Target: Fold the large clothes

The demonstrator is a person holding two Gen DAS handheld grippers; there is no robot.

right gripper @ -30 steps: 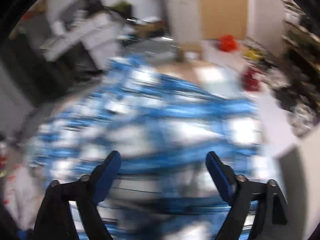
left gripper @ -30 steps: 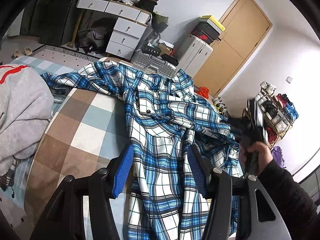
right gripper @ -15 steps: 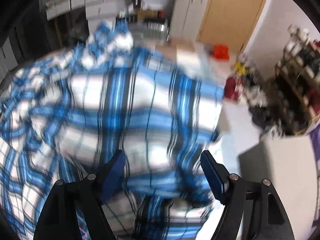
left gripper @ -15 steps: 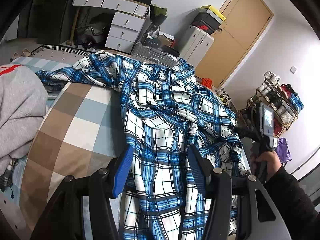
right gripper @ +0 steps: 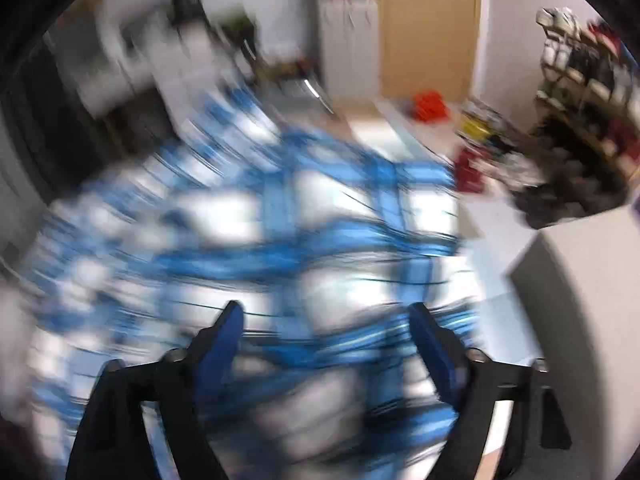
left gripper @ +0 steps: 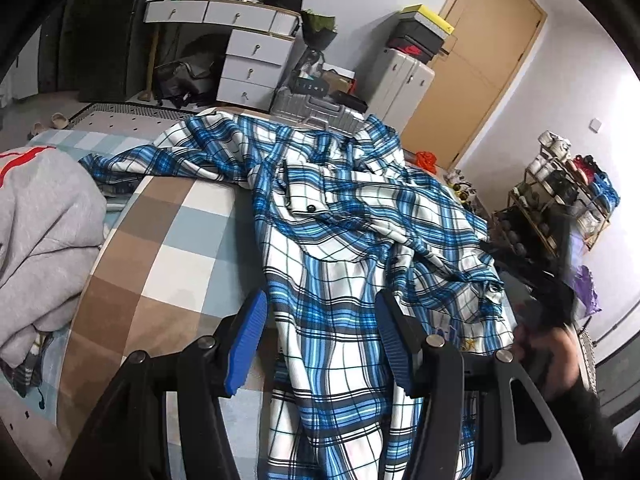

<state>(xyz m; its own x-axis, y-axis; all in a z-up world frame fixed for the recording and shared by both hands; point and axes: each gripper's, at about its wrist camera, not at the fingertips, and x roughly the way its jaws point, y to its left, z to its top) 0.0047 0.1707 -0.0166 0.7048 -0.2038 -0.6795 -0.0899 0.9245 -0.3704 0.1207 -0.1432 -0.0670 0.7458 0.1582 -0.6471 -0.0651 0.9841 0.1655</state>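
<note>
**Plaid shirt spread rumpled on the bed, both tools above it.**
Left view: our left tool [left gripper: 320,340] stands half wide, empty, over the shirt [left gripper: 352,240] on the bed [left gripper: 160,248]. Right view, blurred: our right tool [right gripper: 328,344] has just been opening, nothing between; a hurried grab may bunch layers.

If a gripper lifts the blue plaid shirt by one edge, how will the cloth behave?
The blue plaid shirt lies wrinkled and draped over the bed's edge, so it is probably floppy and will sag. It looks thin, likely light. Its spread sleeve may drag behind.
</note>
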